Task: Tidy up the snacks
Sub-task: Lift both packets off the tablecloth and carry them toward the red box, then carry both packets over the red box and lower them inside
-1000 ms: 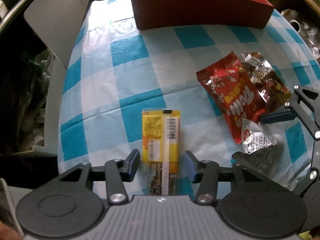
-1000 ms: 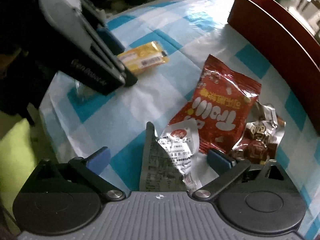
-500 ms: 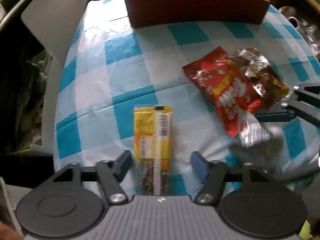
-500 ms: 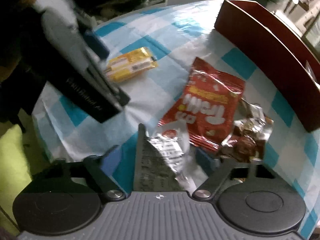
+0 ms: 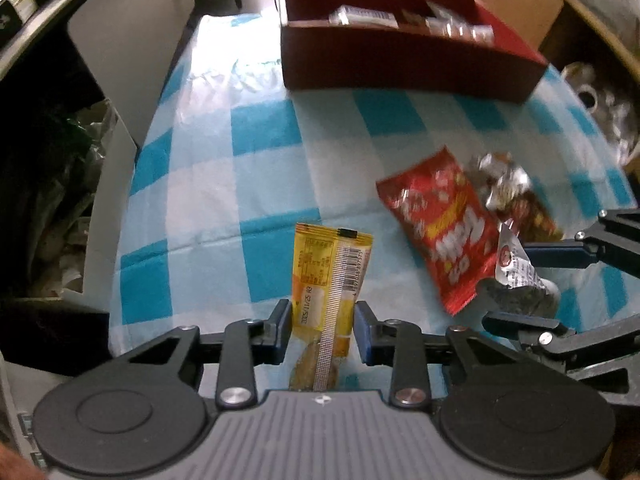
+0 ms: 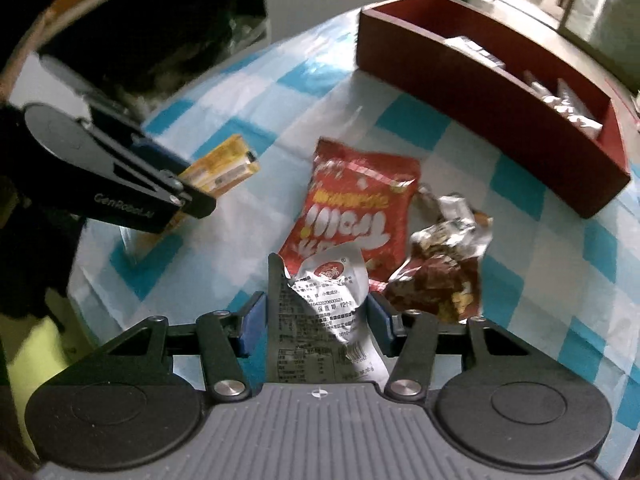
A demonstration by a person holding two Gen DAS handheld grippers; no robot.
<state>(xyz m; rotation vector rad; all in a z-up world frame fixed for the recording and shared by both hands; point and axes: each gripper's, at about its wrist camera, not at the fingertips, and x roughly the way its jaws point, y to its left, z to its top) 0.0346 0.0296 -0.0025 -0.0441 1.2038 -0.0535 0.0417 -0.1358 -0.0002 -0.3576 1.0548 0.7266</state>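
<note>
Yellow foil snack bar (image 5: 330, 276) is clenched in the left tongs (image 5: 322, 330), a silver crinkled packet (image 6: 324, 308) sits between the closing right tongs (image 6: 316, 324) — two bags beyond them remain unsorted.

I see a blue-and-white checked cloth (image 5: 272, 136) on the counter, a yellow packet (image 5: 332, 276), a red bag with white lettering (image 6: 356, 216), a silver-and-brown wrapper (image 6: 444, 264), and a dark red box (image 5: 400, 60).
</note>
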